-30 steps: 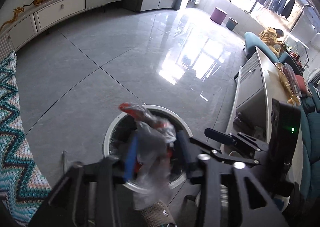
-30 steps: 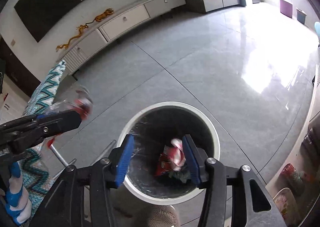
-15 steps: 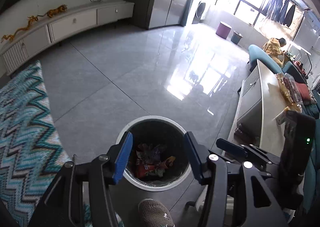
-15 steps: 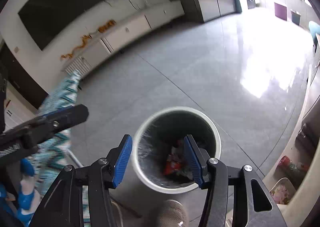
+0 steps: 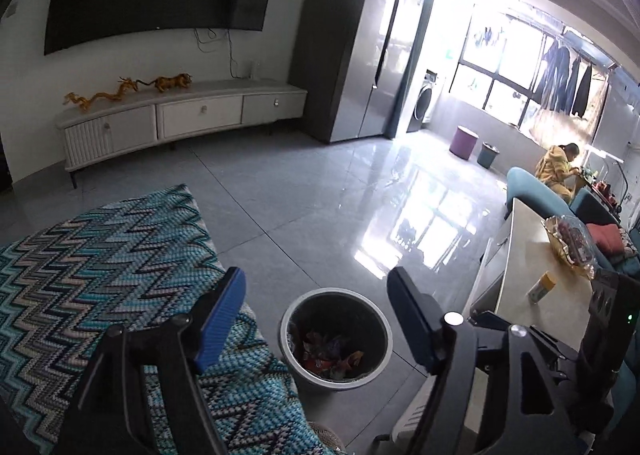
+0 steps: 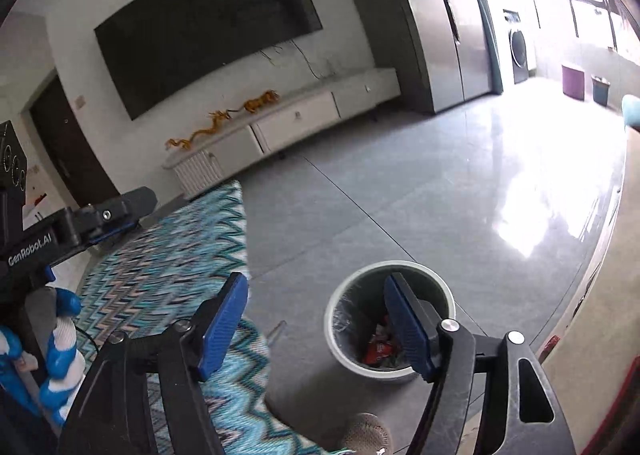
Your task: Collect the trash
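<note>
Plastic wrappers that we held a second ago lay in the bin (image 5: 335, 335), while our left gripper (image 5: 316, 319) and right gripper (image 6: 316, 325) were opening, both empty.

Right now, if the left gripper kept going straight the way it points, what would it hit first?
Probably the trash bin: it sits between the left gripper's empty, opening jaws. Depth is hard to judge.

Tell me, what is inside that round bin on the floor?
The bin holds crumpled wrappers, mostly red and orange, inside a dark liner. Anything beneath that top layer is covered and cannot be seen.
</note>
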